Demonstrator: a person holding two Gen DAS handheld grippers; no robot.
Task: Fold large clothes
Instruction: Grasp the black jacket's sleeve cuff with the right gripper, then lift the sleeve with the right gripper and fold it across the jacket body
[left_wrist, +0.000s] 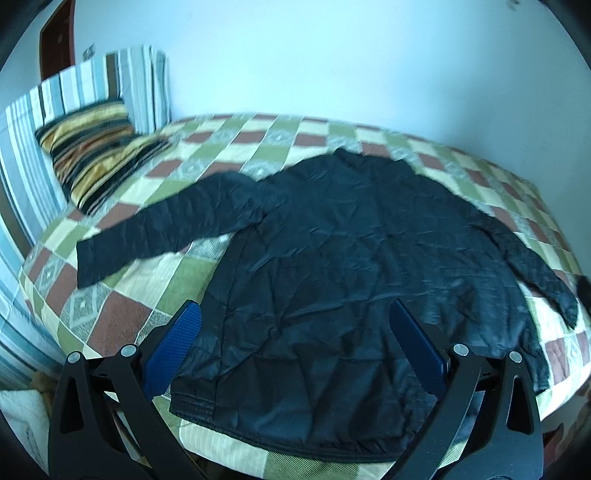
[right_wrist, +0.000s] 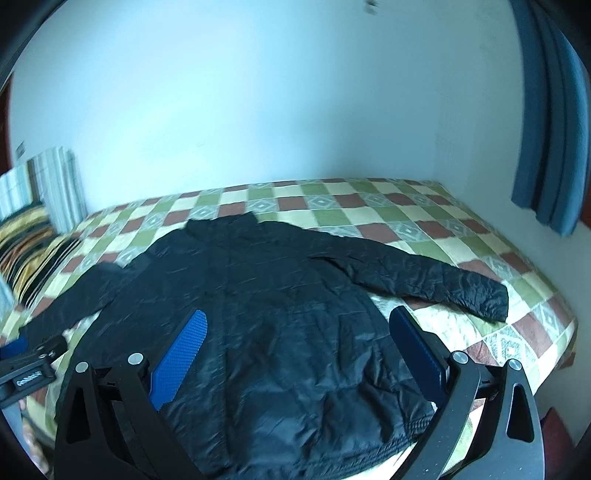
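A black jacket (left_wrist: 351, 266) lies flat on the checkered bed, both sleeves spread out, hem toward me. It also shows in the right wrist view (right_wrist: 266, 302). Its left sleeve (left_wrist: 159, 229) reaches toward the pillow; its right sleeve (right_wrist: 432, 277) reaches toward the bed's right edge. My left gripper (left_wrist: 295, 314) is open and empty, hovering above the lower left part of the jacket. My right gripper (right_wrist: 297, 321) is open and empty above the lower right part. The left gripper also shows at the left edge of the right wrist view (right_wrist: 33, 354).
The bed has a green, brown and cream checkered cover (right_wrist: 388, 218). A striped pillow (left_wrist: 92, 155) and striped bedding (left_wrist: 122, 81) lie at the bed's left end. A pale wall (right_wrist: 258, 110) runs behind. A blue curtain (right_wrist: 546, 110) hangs at the right.
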